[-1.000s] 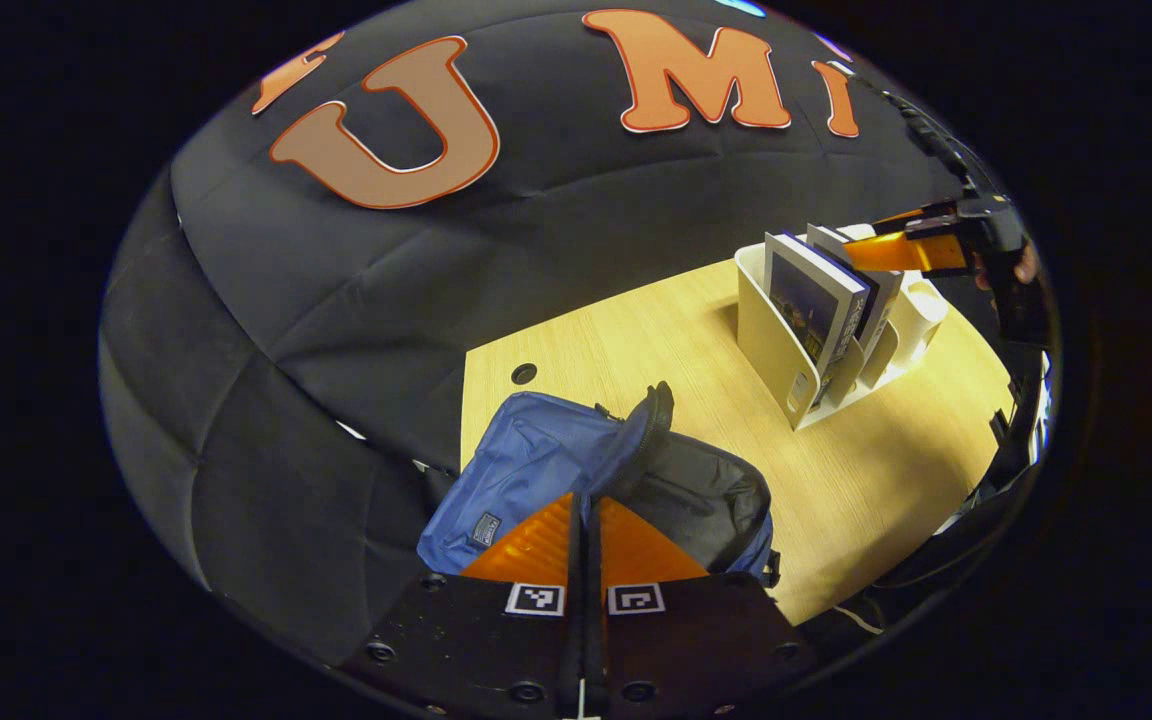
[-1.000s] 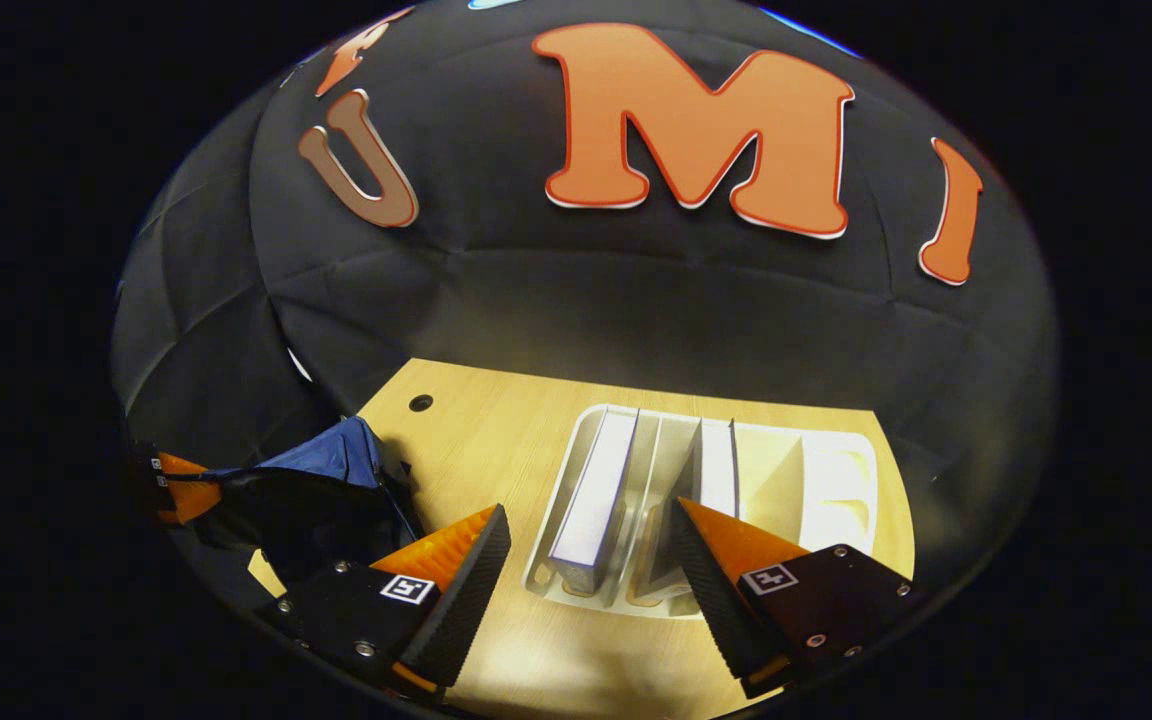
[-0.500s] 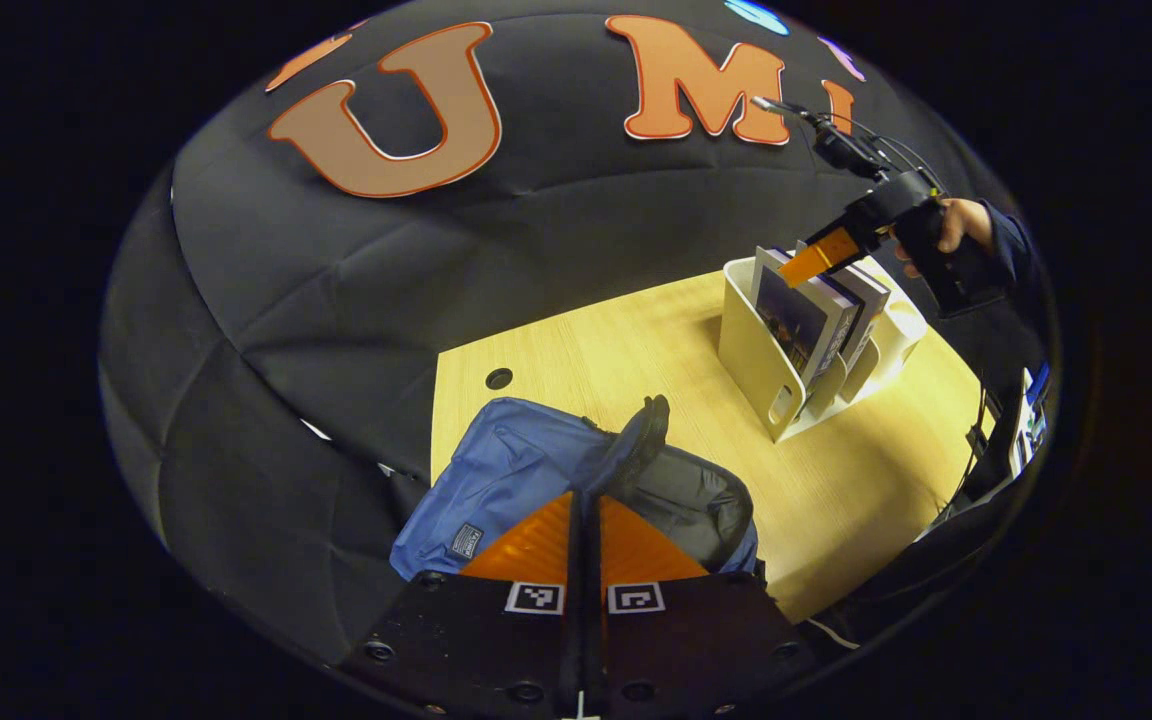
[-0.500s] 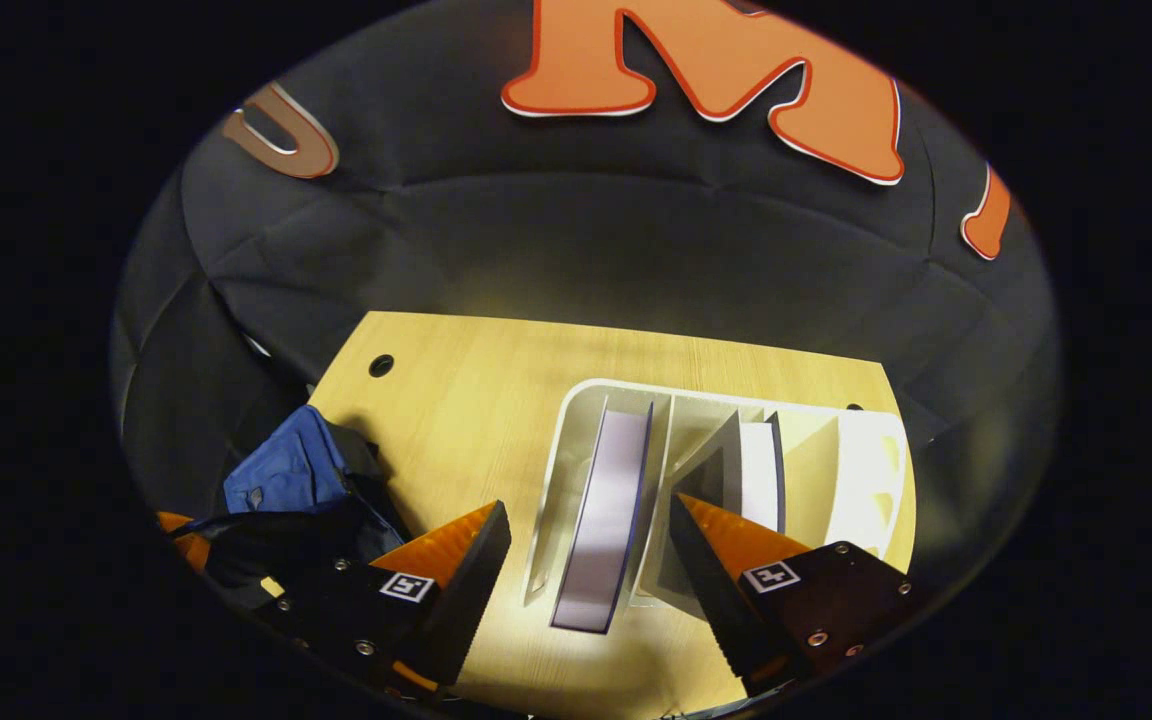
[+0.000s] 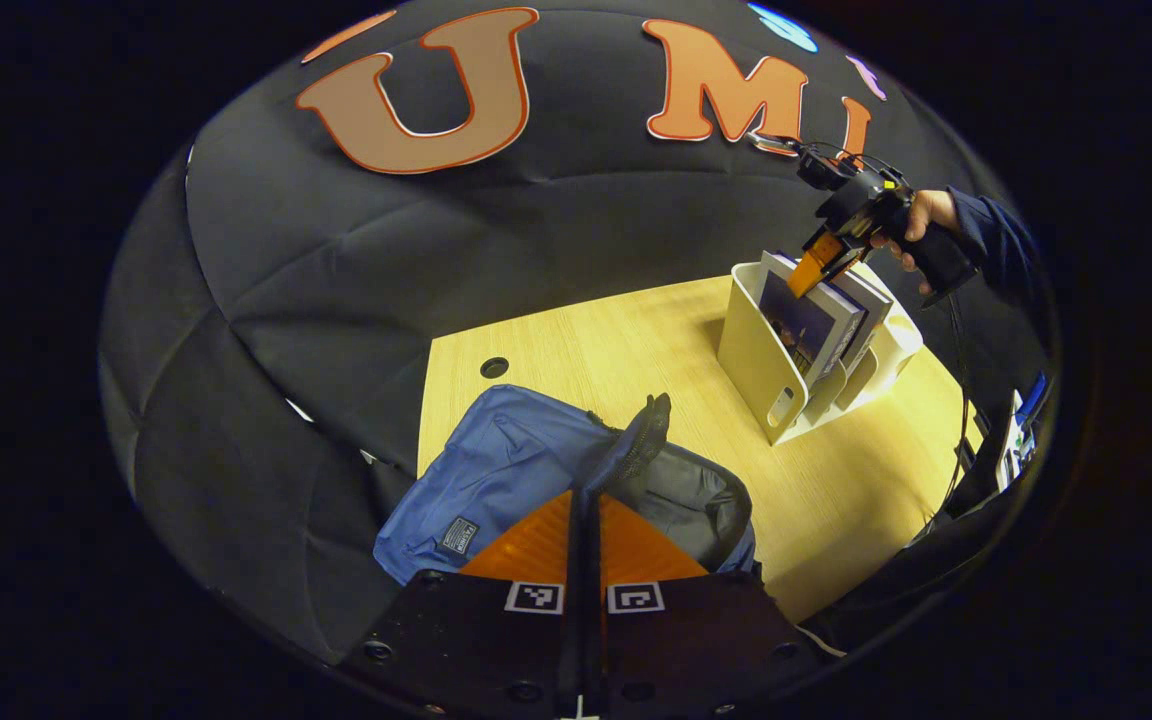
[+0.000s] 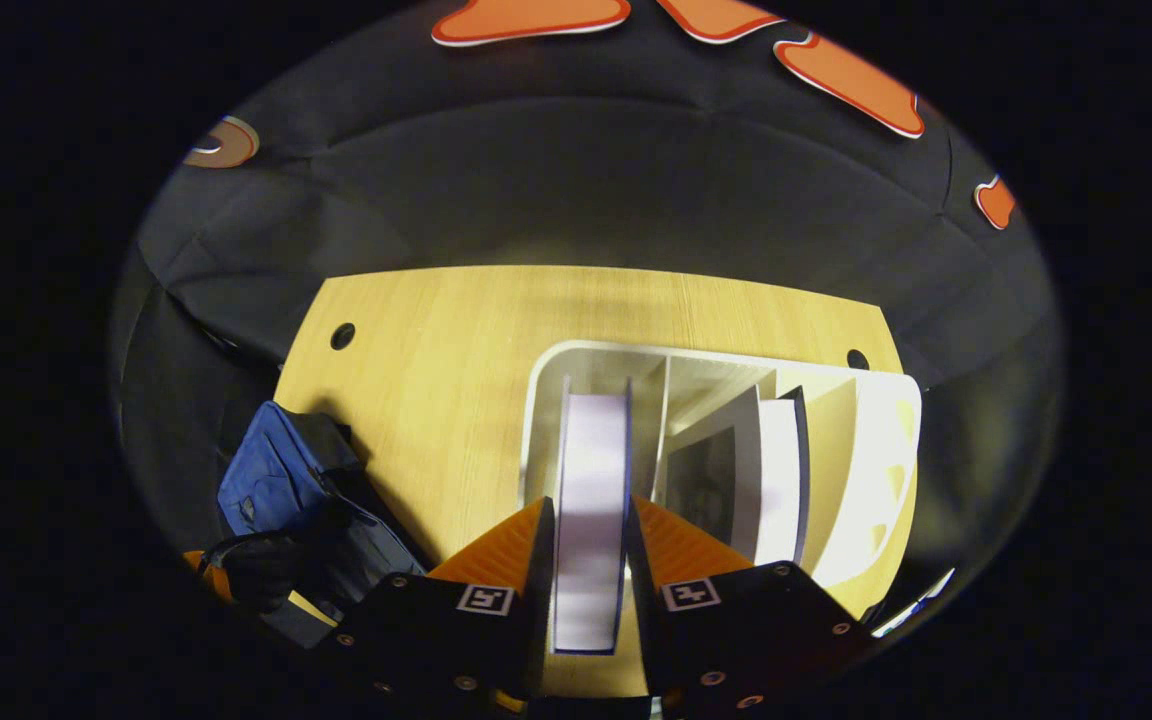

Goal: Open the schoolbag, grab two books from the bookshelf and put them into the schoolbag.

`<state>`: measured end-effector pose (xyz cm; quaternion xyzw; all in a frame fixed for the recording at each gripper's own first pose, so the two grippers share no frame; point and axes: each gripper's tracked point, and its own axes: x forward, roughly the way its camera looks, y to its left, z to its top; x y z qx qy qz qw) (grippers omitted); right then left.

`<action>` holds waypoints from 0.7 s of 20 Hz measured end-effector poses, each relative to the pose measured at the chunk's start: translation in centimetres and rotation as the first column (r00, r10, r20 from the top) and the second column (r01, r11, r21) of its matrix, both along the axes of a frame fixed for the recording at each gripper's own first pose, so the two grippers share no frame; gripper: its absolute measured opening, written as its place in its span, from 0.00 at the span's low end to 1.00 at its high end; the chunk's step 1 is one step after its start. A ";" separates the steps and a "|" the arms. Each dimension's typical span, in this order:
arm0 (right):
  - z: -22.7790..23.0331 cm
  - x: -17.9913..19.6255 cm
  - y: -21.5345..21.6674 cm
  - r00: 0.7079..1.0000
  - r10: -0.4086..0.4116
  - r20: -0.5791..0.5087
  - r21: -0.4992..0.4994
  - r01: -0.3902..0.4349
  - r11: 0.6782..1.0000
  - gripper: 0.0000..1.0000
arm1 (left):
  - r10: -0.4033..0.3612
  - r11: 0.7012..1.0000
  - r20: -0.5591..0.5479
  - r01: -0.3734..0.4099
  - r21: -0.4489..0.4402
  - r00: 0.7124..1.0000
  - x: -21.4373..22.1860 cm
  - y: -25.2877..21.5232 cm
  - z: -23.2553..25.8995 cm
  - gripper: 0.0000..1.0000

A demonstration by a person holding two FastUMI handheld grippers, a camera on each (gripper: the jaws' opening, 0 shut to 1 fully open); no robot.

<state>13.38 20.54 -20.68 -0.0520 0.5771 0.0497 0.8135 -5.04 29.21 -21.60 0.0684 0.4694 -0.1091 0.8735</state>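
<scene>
The blue schoolbag (image 5: 506, 470) (unzipped) is pinched at its flap by the clenched left hand-held gripper (image 5: 584, 520), left of the bookshelf (image 6: 866, 470) on the table (image 6: 456, 340). In the bookshelf's leftmost slot, a book (image 6: 591, 500) is clamped by the right hand-held gripper (image 6: 586, 555).

We cannot see what the left gripper (image 5: 584, 520) pinches; its fingers hide the schoolbag's (image 5: 496, 470) near rim, and the second book (image 6: 776, 470) stands half-hidden behind a divider.
</scene>
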 end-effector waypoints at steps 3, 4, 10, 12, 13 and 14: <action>0.5 -0.6 0.0 0.998 0.006 -0.057 0.001 -0.006 1.000 0.33 | 0.004 1.000 -0.006 -0.004 -0.023 1.000 -0.3 0.3 -0.5 0.02; 0.6 -0.7 0.0 0.998 0.013 -0.067 0.006 -0.012 1.000 0.31 | 0.006 1.000 -0.009 -0.006 -0.029 1.000 -0.3 0.3 -0.7 0.02; 4.8 -1.6 -1.2 0.998 0.015 -0.053 0.037 -0.013 0.999 0.27 | 0.006 0.999 -0.010 -0.007 -0.049 1.000 -0.6 0.1 -1.1 0.02; 7.1 -1.7 -1.6 0.999 0.010 -0.034 0.062 -0.008 0.998 0.27 | -0.002 0.999 -0.012 0.001 -0.051 1.000 -0.6 -0.2 -1.0 0.02; 8.3 -1.8 -1.7 1.000 0.007 -0.025 0.077 -0.005 0.997 0.27 | -0.005 0.999 -0.014 0.004 -0.051 1.000 -0.6 -0.3 -1.0 0.02; 9.4 -2.0 -1.8 1.000 0.001 -0.015 0.096 0.000 0.995 0.27 | -0.007 0.999 -0.016 0.007 -0.049 1.000 -0.5 -0.4 -1.1 0.02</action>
